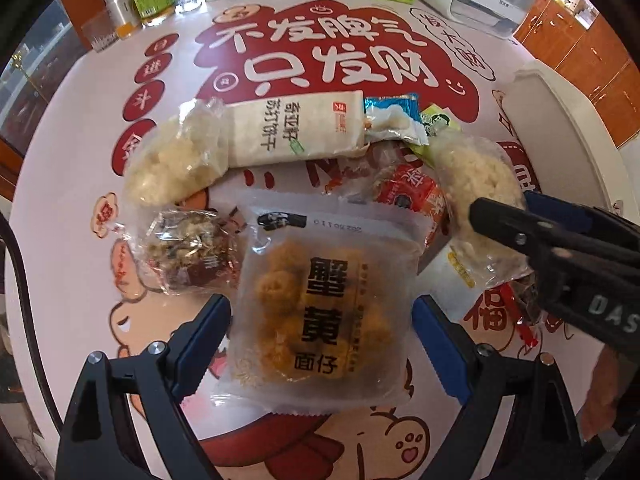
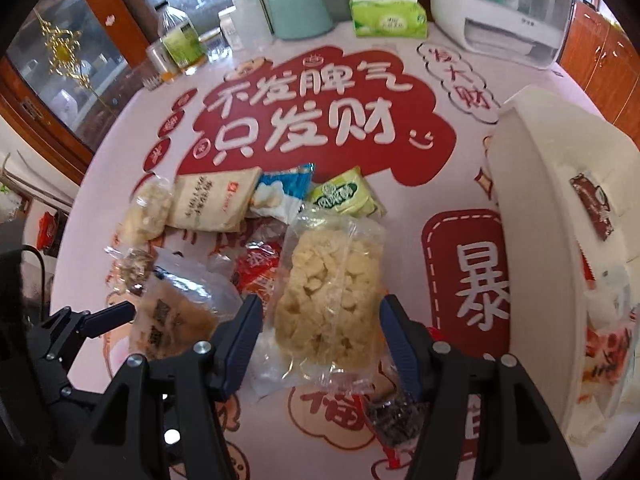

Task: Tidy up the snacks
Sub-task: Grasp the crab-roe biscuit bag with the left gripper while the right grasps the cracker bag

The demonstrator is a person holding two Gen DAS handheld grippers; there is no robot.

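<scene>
A pile of snack packets lies on the red and pink tablecloth (image 1: 320, 60). My left gripper (image 1: 320, 344) is open, its jaws on either side of a frosted packet of yellow noodle snack (image 1: 324, 308). My right gripper (image 2: 320, 340) is open around a clear bag of pale puffed rice cake (image 2: 332, 292), which also shows in the left wrist view (image 1: 476, 184). Around them lie a white cracker pack (image 1: 296, 128), a second pale rice bag (image 1: 172, 164), a nut bar (image 1: 188, 248), a red packet (image 1: 412, 196), a blue packet (image 2: 284, 188) and a green packet (image 2: 348, 196).
A white bin (image 2: 532, 240) stands at the right with several packets inside. At the table's far edge stand a tissue box (image 2: 386, 14), a teal pot (image 2: 298, 8), bottles (image 2: 180, 40) and a white appliance (image 2: 516, 8). A dark small packet (image 2: 396, 420) lies under my right gripper.
</scene>
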